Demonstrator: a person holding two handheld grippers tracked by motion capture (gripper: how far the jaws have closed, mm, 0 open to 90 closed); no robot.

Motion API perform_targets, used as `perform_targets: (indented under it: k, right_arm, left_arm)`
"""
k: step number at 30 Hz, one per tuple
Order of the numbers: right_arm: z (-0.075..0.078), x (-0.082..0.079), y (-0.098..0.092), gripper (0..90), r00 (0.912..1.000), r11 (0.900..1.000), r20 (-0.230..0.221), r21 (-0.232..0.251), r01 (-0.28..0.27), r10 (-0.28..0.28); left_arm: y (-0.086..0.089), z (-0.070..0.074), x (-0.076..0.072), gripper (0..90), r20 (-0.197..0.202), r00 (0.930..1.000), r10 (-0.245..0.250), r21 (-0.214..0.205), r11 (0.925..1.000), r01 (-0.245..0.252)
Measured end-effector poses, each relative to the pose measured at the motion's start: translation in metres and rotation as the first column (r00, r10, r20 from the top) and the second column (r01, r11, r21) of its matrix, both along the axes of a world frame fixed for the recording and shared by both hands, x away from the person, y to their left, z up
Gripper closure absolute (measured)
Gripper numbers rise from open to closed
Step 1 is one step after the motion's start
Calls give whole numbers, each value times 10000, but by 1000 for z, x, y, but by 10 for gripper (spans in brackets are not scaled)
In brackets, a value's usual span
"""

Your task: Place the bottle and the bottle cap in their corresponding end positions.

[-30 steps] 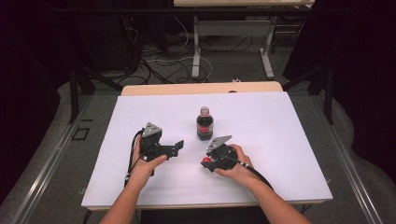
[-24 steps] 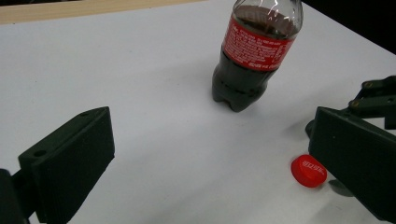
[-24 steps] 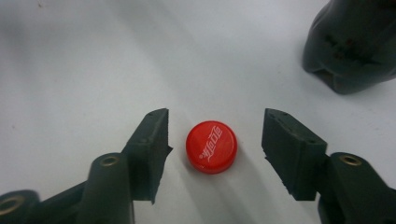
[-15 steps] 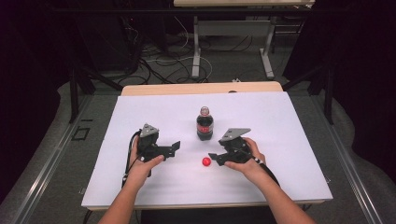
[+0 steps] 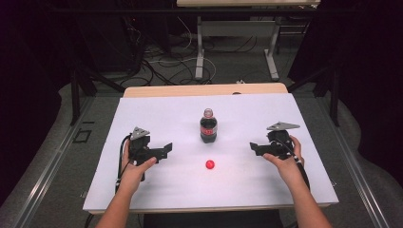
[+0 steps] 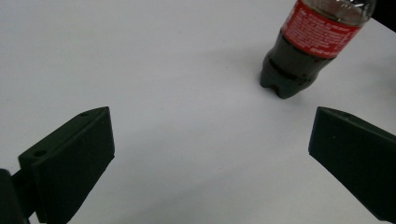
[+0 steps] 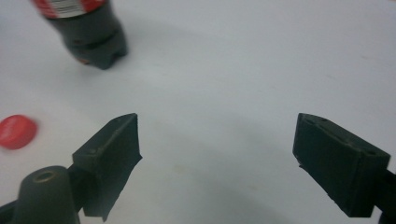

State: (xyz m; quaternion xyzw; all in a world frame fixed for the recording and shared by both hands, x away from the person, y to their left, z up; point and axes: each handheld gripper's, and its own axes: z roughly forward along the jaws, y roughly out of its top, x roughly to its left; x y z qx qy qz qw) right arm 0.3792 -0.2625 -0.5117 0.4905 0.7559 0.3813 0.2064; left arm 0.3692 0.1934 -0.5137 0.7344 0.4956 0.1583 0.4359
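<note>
Both sets of jaws spread wide, nothing between either pair. Right gripper (image 5: 254, 147) has just been opening, jaws clear of everything, out at the right side of the white table (image 5: 157, 109). Left gripper (image 5: 167, 148) sits at the left side, pointing right toward the middle. Red cap (image 5: 209, 165) lies loose on the table between the two grippers, nearer the near edge, well apart from both. Cola bottle (image 5: 208, 126) stands upright just beyond the cap, neck open, centre of the table. Left gripper view has the bottle (image 6: 308, 46) ahead and to the right; right gripper view has the bottle base (image 7: 91, 37) far left and the cap (image 7: 16, 132) at the left edge. Bare white surface between each gripper and the bottle. Beyond the far edge: a wooden tabletop strip (image 5: 204, 89), cables on the floor (image 5: 161, 61), metal desk legs (image 5: 200, 52).
</note>
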Motion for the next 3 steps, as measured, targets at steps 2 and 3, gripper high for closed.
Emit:
perform_targets:
  k: [2,3]
  right_arm:
    - [-4,2,-9,23,9995,9994,-39,109,329,-329]
    - [-6,2,-12,0,9987,9986,-51,152,510,-509]
  left_arm:
    - [2,-3,1,5,85,9997,232,-37,9997,-231]
    - [4,-4,1,4,-47,9998,182,49,9998,-182]
